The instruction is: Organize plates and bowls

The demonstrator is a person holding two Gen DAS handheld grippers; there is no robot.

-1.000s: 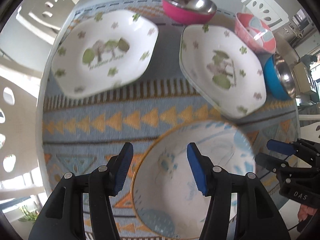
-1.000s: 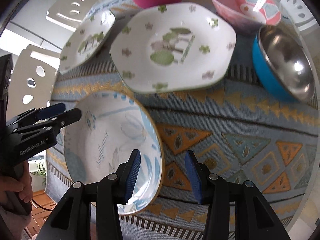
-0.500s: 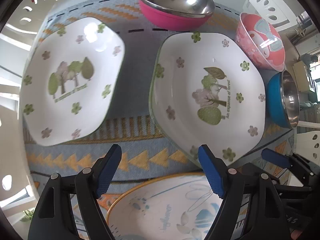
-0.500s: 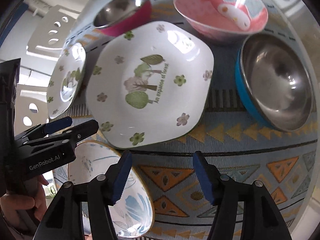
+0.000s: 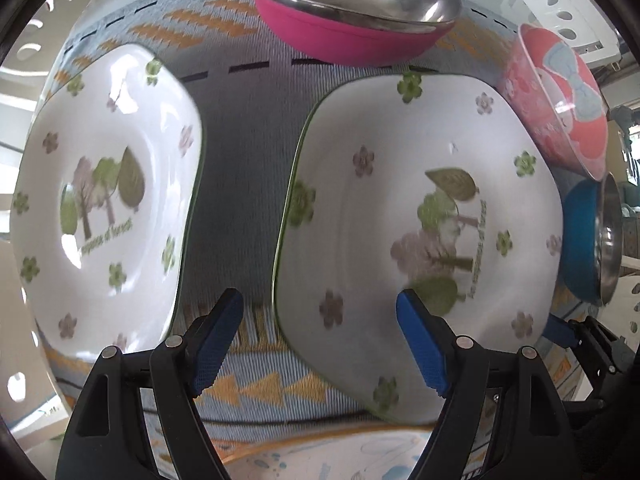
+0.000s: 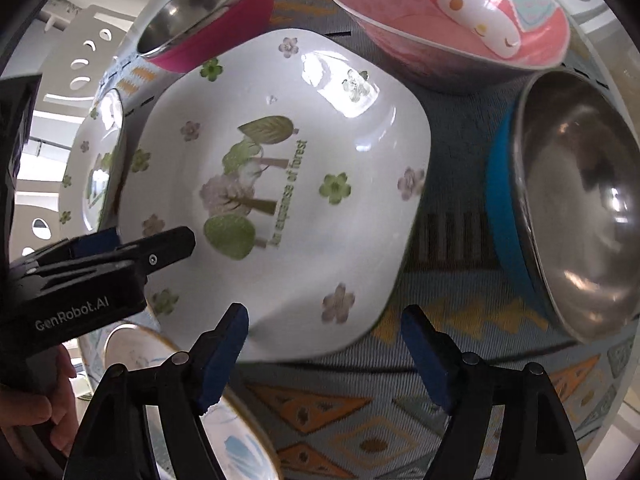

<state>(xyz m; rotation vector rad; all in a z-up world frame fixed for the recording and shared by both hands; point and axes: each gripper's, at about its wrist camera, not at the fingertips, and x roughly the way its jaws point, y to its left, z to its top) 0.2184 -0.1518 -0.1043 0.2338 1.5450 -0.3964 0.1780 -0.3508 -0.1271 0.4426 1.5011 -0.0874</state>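
The white squarish tree-printed plate (image 5: pixel 420 216) is straddled by both grippers — left gripper (image 5: pixel 320 344) spread empty, right gripper (image 6: pixel 324 354) opening, nothing gripped.

Bright daylight. Window glare streaks the white plate (image 6: pixel 276 184) and steel bowl (image 6: pixel 580 216). Motion blur softens patterns; fisheye edges bend darkly.

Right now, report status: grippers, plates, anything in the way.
Left gripper open, empty; right gripper opening, empty. Both over forest plate. Blue bowl beside it.

Left hand-held gripper (image 5: pixel 320 344) open, empty; right hand-held gripper (image 6: pixel 324 356) opening, empty.
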